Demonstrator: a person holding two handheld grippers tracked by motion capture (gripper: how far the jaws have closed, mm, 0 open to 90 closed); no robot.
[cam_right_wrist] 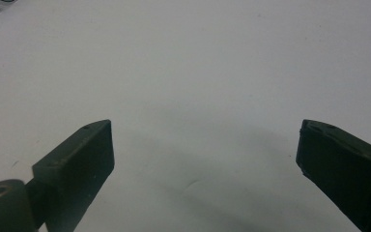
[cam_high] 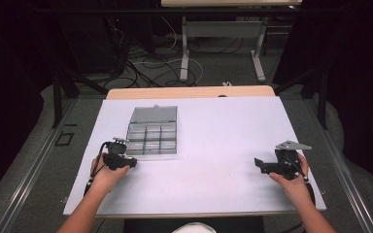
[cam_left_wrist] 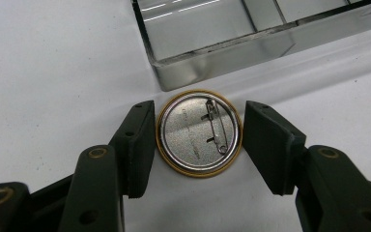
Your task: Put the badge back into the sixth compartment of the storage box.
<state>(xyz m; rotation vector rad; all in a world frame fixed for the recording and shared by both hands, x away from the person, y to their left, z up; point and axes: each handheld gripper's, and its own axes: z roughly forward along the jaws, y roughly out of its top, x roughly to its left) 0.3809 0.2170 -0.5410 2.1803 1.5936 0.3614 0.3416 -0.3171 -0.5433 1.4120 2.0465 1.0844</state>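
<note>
pin badge [cam_left_wrist: 199, 133]: 1, back up, 12 o'clock of the left tongs [cam_left_wrist: 198, 137] | clear compartment box [cam_high: 152, 130]: 1, 12 o'clock of the badge | tongs: 2, right tongs [cam_right_wrist: 205, 150] | hands: 2 | tabletop [cam_high: 223, 126]: 1

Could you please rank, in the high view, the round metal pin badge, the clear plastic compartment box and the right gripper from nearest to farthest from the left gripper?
From the left gripper:
1. Round metal pin badge: between its jaws, lying pin side up on the white table.
2. Clear plastic compartment box: just beyond the badge.
3. Right gripper: far across the table, jaws wide and empty.
</note>
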